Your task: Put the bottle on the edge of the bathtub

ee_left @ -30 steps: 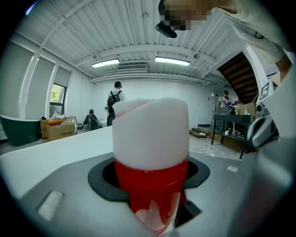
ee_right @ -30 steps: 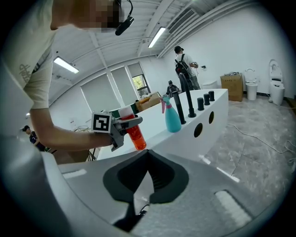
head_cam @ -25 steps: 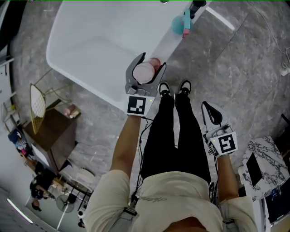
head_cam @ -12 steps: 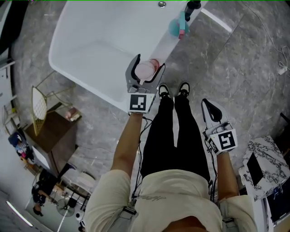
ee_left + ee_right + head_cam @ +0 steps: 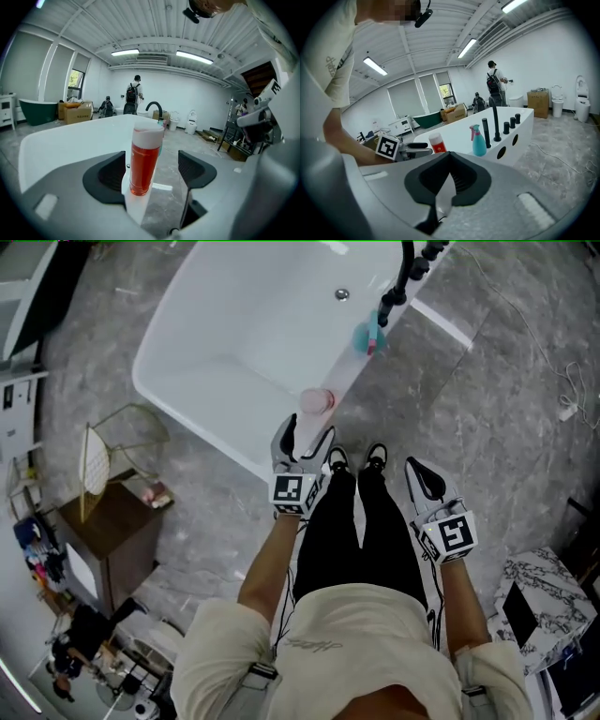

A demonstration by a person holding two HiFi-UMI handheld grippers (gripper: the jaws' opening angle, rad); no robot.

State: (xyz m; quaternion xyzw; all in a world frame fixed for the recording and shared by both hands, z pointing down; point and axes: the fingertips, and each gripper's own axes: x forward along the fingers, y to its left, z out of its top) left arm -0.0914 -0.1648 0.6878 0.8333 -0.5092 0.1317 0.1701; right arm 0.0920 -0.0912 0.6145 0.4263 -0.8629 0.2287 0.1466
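Observation:
The bottle [image 5: 317, 400], red liquid under a white cap, stands upright on the near rim of the white bathtub [image 5: 343, 369]. My left gripper [image 5: 305, 433] sits just short of it, open, with its jaws apart from the bottle. In the left gripper view the bottle [image 5: 143, 159] rises on the bathtub rim [image 5: 70, 136] ahead of the left gripper [image 5: 151, 174], both dark pads [image 5: 108, 176] clear of it. My right gripper [image 5: 417, 472] hangs shut and empty beside the person's right leg. The right gripper [image 5: 447, 182] view shows the bottle [image 5: 437, 142] from the side.
A teal spray bottle [image 5: 367, 337] and black tap fittings [image 5: 403, 277] stand farther along the rim. A gold wire chair [image 5: 98, 454] and brown side table [image 5: 108, 531] are at left, a marble-topped table [image 5: 539, 601] at right. The person's shoes [image 5: 356, 459] touch the tub's base.
The left gripper's jaws widened off the bottle and the gripper drew back toward the person. The bottle stays standing on the rim. The right gripper barely moved.

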